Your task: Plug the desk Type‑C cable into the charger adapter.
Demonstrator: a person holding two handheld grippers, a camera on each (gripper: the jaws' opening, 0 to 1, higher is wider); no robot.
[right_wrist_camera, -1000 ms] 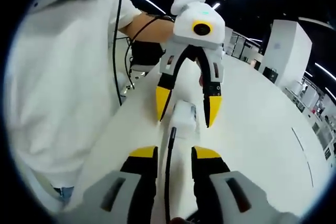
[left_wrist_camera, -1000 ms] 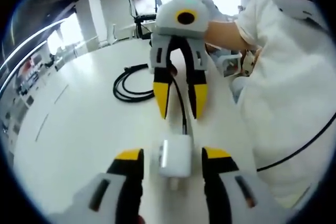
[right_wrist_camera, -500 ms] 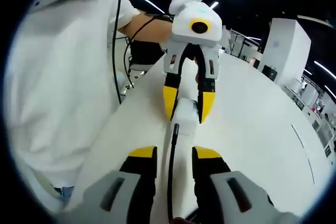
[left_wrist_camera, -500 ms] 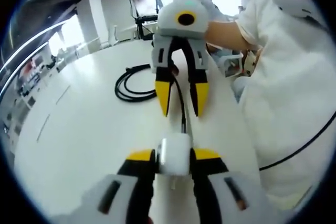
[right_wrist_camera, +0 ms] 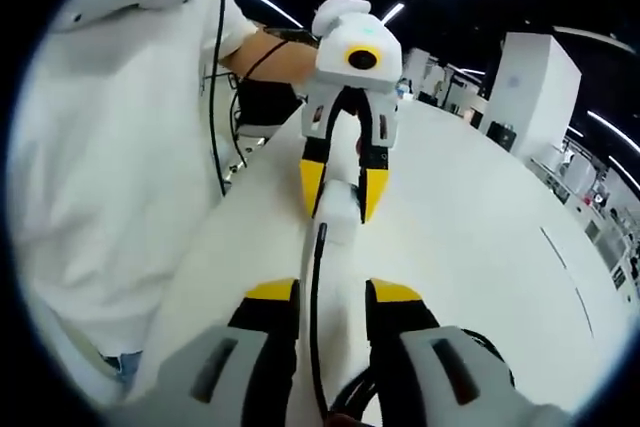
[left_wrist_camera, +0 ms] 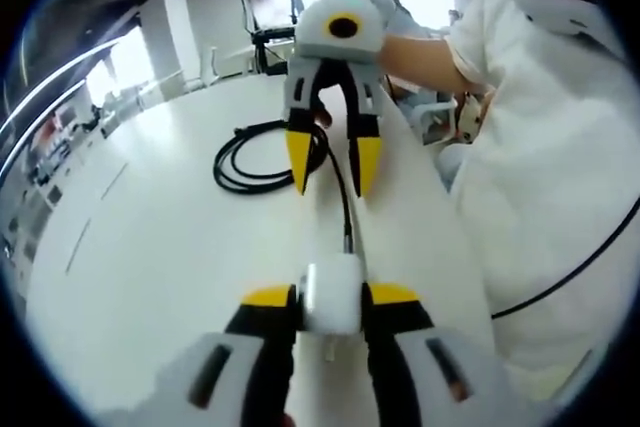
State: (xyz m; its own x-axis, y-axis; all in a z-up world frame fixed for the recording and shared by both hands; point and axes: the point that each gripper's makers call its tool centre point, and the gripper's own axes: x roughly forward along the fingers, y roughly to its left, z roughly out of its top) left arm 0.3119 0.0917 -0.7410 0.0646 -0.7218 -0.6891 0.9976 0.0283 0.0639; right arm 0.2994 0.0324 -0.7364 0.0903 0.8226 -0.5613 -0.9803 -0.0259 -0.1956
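The small white square charger adapter [left_wrist_camera: 332, 293] is being pinched by the left hand-held gripper [left_wrist_camera: 332, 299]; the thin black Type-C cable [right_wrist_camera: 316, 287], seemingly plugged in, is being straddled by the spread right hand-held gripper [right_wrist_camera: 334, 292].

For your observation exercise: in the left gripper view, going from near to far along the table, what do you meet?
Left hand-held gripper clamped on small white charger adapter → black Type-C cable → right hand-held gripper, jaws apart → coiled black cable.
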